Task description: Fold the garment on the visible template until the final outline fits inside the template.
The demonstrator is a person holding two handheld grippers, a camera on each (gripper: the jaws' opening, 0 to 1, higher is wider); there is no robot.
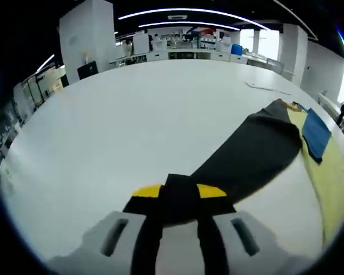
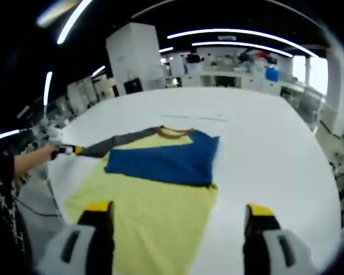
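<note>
The garment is a yellow shirt [image 2: 143, 212] lying flat on the white table [image 2: 264, 143], its brown collar [image 2: 173, 133] at the far end. A blue sleeve [image 2: 163, 160] is folded across the chest. The dark grey sleeve [image 1: 252, 152] stretches out sideways from the body, and my left gripper [image 1: 179, 192] is shut on its cuff end. In the right gripper view that left gripper [image 2: 66, 150] shows at the table's left edge, held by a hand [image 2: 40, 157]. My right gripper [image 2: 179, 209] is open above the shirt's near hem, with nothing between its jaws.
A thin pale strip [image 2: 195, 117] lies on the table beyond the collar. A person in black [image 2: 0, 189] stands at the table's left edge. Wide bare tabletop [image 1: 132, 120] spreads left of the grey sleeve. Shelves and a white pillar [image 2: 135, 57] stand far behind.
</note>
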